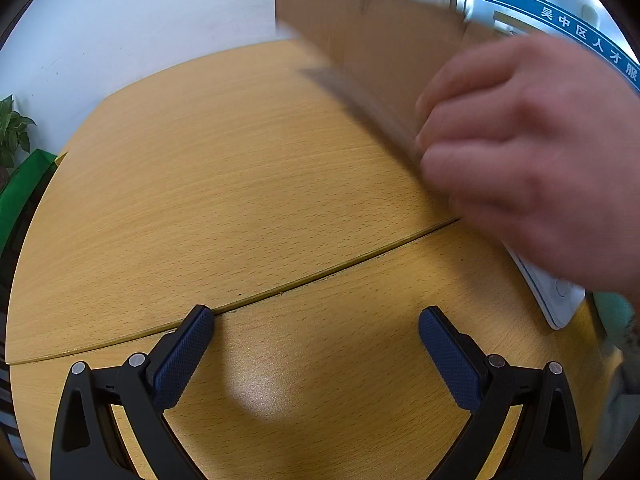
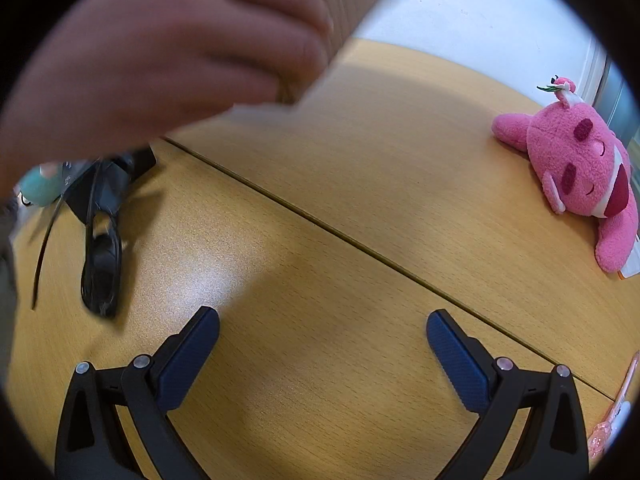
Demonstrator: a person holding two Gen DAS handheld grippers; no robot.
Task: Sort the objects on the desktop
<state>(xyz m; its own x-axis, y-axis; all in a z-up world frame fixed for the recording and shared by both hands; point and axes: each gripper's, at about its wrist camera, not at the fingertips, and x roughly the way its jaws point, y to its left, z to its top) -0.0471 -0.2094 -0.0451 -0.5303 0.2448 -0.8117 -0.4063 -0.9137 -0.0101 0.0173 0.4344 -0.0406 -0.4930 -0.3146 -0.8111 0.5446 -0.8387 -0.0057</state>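
A: Both tools sat idle. The left gripper point(image 1: 316, 344) stood wide open over bare table point(image 1: 200, 184), nothing between its blue pads; the right gripper point(image 2: 323, 346) the same, spread wide and empty.

B: And the things to sort?

A: From the right wrist, a pink plush toy point(image 2: 580, 168) lay on its side at about 2 o'clock, well apart from the fingers. A black cable bundle point(image 2: 102, 256) lay at 9 o'clock, with a pale green object point(image 2: 40, 186) just beyond it — too blurred to name. A pink pen-like item point(image 2: 616, 408) showed at the 4 o'clock rim.

B: The hand?

A: A bare hand point(image 1: 532, 160) held a brown cardboard piece point(image 1: 372, 40), motion-blurred, at 1 o'clock in the left view; a white flat object point(image 1: 556, 296) lay under it at 3 o'clock.

B: Advice for the step?

A: My judgement — wait until the hand clears, then approach the plush at its body, pads spanning the soft bulk, not the limbs. The cable would likely snag; grip across the bundled loops.
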